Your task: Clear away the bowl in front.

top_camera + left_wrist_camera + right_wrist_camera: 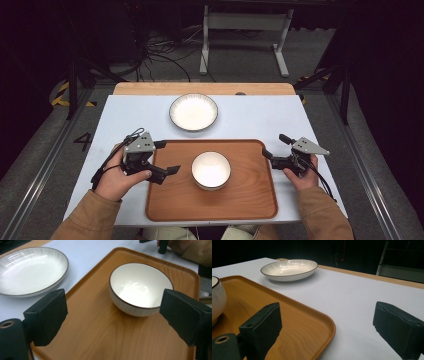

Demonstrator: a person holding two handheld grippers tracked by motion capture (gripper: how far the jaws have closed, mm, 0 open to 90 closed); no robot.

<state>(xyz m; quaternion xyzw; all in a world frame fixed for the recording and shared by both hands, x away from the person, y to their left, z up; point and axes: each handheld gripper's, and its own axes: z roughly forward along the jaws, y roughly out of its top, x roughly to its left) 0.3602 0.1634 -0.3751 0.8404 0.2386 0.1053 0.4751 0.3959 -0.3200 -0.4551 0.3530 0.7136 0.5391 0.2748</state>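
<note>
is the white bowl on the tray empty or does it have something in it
Empty. The bowl stands upright on the wooden tray, and its glossy white inside shows only light reflections.

tan sleeves (320, 212) — black tongs (161, 159), grey plates, black cables

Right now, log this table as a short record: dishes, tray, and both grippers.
bowl: white, upright, empty, on the tray
tray: wooden, near table edge
plate: white, empty, on the table beyond the tray
left gripper: open, over the tray's left edge, aimed at the bowl, nothing between its jaws
right gripper: open, at the tray's right edge, holding nothing
</note>
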